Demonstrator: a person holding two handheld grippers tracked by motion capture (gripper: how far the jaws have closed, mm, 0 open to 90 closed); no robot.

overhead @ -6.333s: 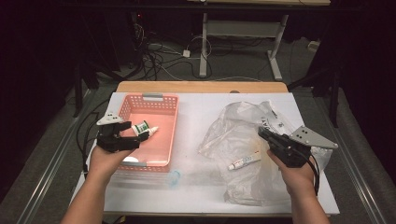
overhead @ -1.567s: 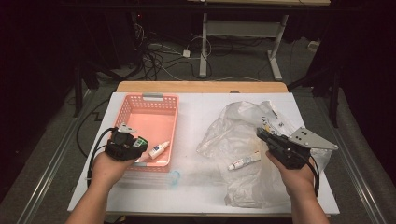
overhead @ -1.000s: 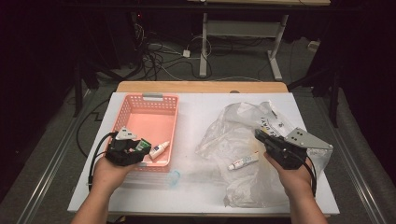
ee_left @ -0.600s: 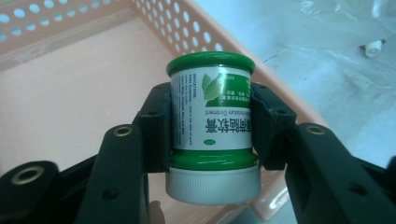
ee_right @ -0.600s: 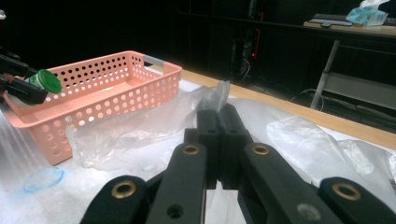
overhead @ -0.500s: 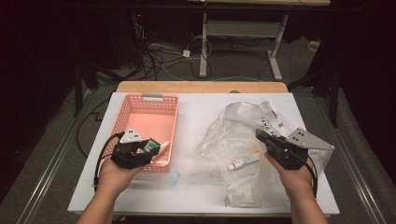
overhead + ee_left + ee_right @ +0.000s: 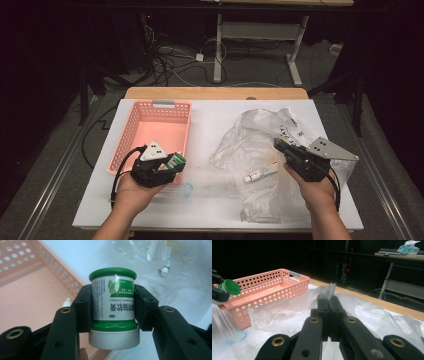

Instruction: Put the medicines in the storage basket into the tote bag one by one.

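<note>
A green jar (image 7: 113,302) with a white cap and a printed label lies clamped between the jaws of my left gripper (image 7: 113,293). The gripper is shut on it. In the high view my left gripper (image 7: 172,162) holds the jar (image 7: 176,160) over the near right corner of the pink basket (image 7: 131,131). A white-capped tube (image 7: 67,301) lies inside the basket (image 7: 30,297). My right gripper (image 7: 278,144) is shut on a fold of the clear plastic bag (image 7: 250,135). In the right gripper view its jaws (image 7: 329,300) meet on the bag film (image 7: 328,291).
A small white tube (image 7: 261,173) lies on the bag, left of my right hand. A faint blue ring (image 7: 186,189) marks the white table (image 7: 210,115) near its front. Beyond the wooden far edge (image 7: 215,93) are cables and table legs on a dark floor.
My left gripper has carried the jar up and to the right, from inside the basket's near end to its near right corner. The right gripper has stayed still on the bag.
</note>
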